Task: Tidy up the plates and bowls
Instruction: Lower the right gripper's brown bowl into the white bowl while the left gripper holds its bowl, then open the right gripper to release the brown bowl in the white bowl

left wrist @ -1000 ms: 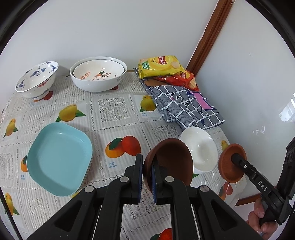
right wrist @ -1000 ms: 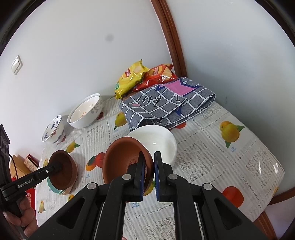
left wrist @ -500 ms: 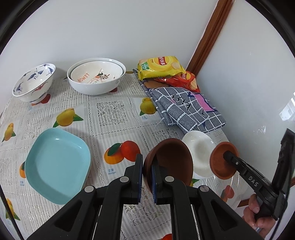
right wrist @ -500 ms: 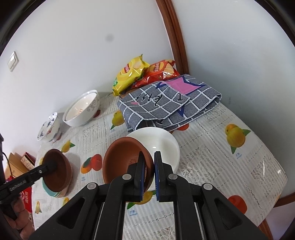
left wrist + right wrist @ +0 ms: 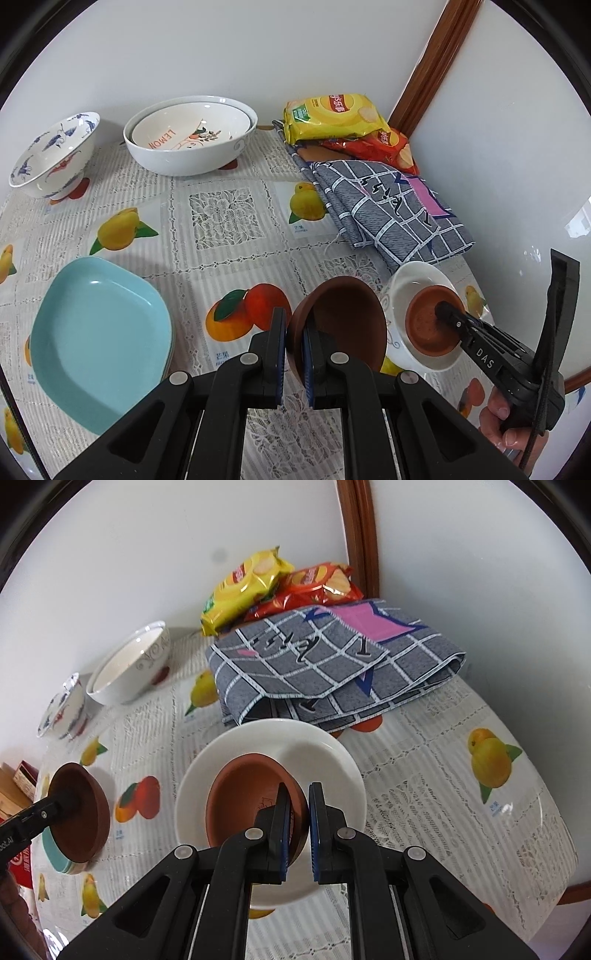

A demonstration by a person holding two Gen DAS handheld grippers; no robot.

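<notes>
Right jaws pinching brown bowl [image 5: 243,797] rim, inside white bowl [image 5: 325,760]

1. Small brown clay bowl [image 5: 243,797]: tilted, inside plain white bowl [image 5: 325,760].
2. Second brown clay bowl [image 5: 343,321]: tilted, above tablecloth.
3. Pale blue square plates [image 5: 99,339]: stacked.
4. Large white nested bowls [image 5: 192,140] and blue-patterned bowl [image 5: 51,155]: upright by wall.
</notes>
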